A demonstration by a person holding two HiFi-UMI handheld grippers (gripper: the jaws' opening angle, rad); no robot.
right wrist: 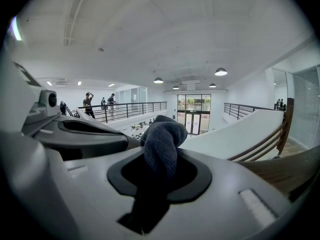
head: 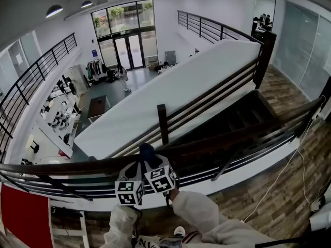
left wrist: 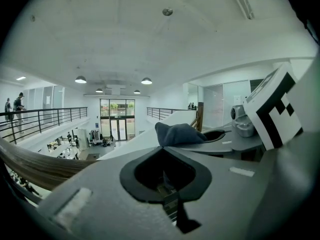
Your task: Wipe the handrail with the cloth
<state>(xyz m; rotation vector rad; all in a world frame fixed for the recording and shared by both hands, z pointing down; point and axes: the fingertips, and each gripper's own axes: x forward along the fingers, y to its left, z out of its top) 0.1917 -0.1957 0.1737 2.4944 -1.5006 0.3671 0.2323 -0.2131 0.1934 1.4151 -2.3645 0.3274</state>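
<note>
At far left a red panel [head: 25,217] stands below the one curved wooden handrail [head: 72,167], which sweeps across the head view with bare top both ways. Beyond its edge is an open drop to the lower floor [head: 111,89]. Near the middle the two grippers sit side by side, touching or nearly so, each with one marker cube. The left hand-held gripper [left wrist: 171,196] has its jaws pressed together, and I can make out nothing pinched between them. Just to its right, the right hand-held gripper [right wrist: 154,186] pinches the single dark blue cloth [head: 146,150]. The cloth bunches above the jaws and lies at the handrail's top, though whether it actually presses the wood cannot be told. Two dark posts break the stair railing farther right: a near post [head: 163,123] and a far post [head: 264,53]. At right, one thin cable [head: 282,172] trails over the wooden floor [head: 289,200].
</note>
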